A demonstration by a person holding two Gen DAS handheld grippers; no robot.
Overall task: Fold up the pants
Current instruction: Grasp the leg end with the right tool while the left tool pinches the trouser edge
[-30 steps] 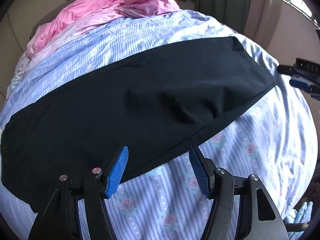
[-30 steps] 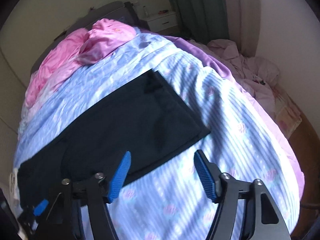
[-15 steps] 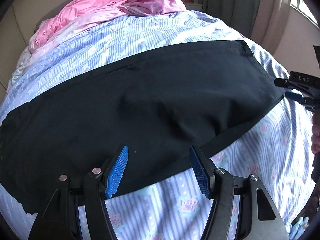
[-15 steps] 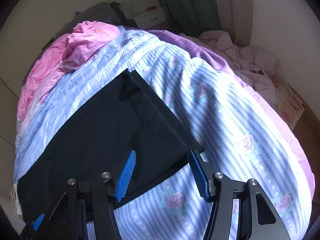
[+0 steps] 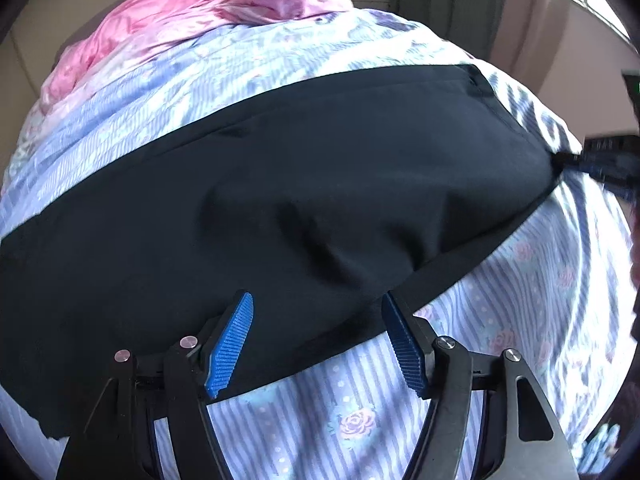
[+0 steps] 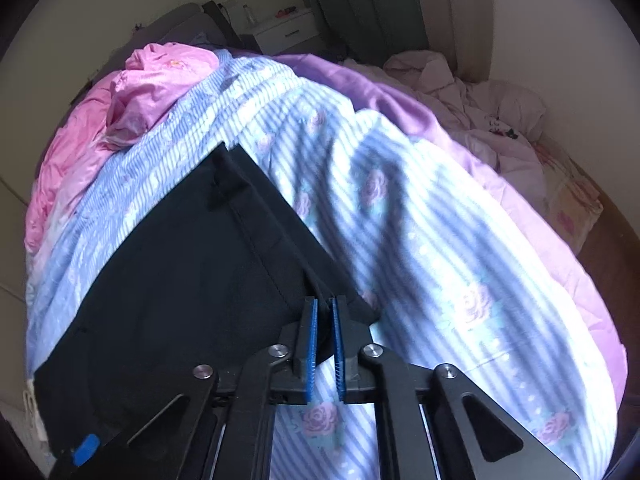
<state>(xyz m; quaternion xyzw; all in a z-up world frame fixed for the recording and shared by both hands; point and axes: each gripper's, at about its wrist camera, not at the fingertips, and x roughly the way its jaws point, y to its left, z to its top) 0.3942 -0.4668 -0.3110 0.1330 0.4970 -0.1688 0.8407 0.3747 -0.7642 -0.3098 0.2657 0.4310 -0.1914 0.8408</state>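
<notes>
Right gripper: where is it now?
The right gripper is shut on the near right corner of the black pants, on the striped floral quilt.

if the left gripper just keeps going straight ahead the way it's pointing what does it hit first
Most likely the black pants: the left gripper has its jaws open right over their near edge, on the striped bedspread. Exact depth is unclear.

The pants (image 5: 304,184) are matt black cloth, smooth with a stitched seam. The bedspread (image 6: 440,248) is soft striped cotton-like cloth printed with roses. The pink quilt (image 5: 192,12) has a satin sheen. Each hand-held gripper (image 5: 316,340) has ribbed blue pads (image 5: 232,348), matt black plastic arms and shiny metal rivets.
</notes>
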